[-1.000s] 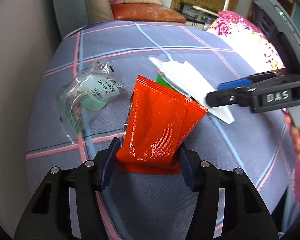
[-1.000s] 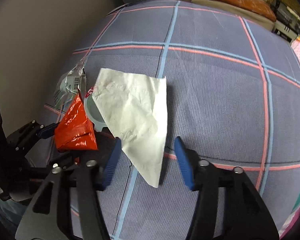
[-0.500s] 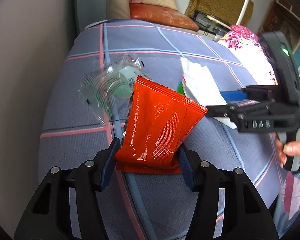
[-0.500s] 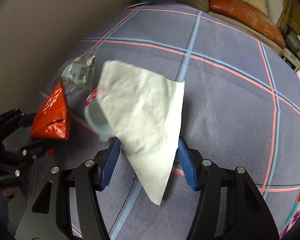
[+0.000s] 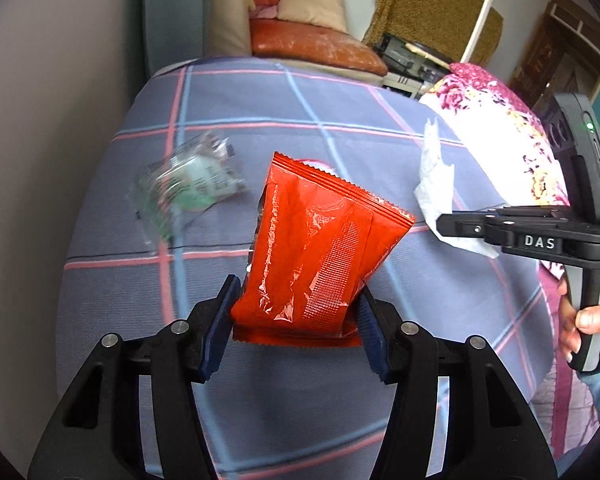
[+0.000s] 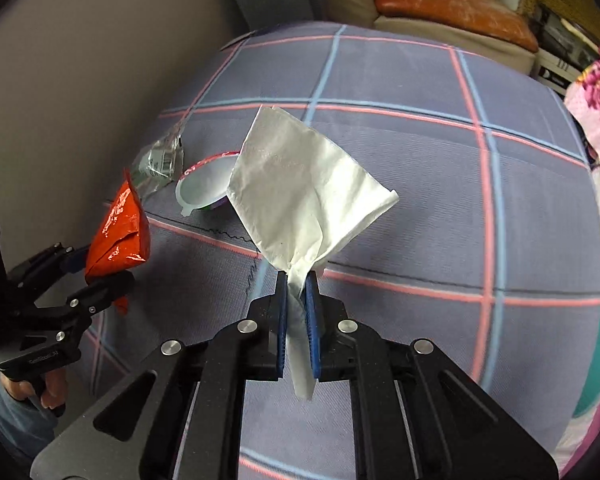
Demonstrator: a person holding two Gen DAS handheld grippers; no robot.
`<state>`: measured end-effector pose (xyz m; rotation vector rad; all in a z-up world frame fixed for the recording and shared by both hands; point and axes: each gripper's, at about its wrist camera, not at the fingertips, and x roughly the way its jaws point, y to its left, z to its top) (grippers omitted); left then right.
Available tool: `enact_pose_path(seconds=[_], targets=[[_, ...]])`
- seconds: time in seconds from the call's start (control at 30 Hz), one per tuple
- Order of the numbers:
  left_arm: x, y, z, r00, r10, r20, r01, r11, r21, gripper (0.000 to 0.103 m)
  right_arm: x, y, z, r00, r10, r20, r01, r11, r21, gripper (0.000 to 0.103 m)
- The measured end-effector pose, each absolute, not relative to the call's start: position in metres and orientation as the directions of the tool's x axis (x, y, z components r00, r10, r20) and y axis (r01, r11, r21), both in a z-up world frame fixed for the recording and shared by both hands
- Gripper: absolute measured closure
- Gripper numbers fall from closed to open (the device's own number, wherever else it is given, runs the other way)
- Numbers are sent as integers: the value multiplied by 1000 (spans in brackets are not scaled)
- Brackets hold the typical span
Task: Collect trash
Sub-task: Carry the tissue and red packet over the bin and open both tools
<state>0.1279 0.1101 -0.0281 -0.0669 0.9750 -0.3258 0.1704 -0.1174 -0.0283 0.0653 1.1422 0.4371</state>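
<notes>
Red foil wrapper (image 5: 316,248) clamped by its lower edge in my left gripper (image 5: 296,320), raised off the plaid bedspread (image 6: 400,80); white tissue (image 6: 300,192) pinched at one corner between the closed fingers of my right gripper (image 6: 296,300), hanging loosely above the fabric. Clear plastic packet (image 5: 188,188) and yogurt cup (image 6: 204,192) lie uncollected near the wall-side edge. Both loads are light and limp, so I should carry them steadily, keeping firm pressure until a bin is reached
</notes>
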Motion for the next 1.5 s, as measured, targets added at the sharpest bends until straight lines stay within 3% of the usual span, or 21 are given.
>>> enact_pose_path(seconds=[0.8,1.5], targets=[[126,-116,10,445,-387,-808,487,861,-145,46,86,-356,11,551,267,-791,36,939,342,94],[142,-277,-17,315,-418,-852,624,768,-146,46,74,-476,-9,562,198,-803,198,911,363,91]])
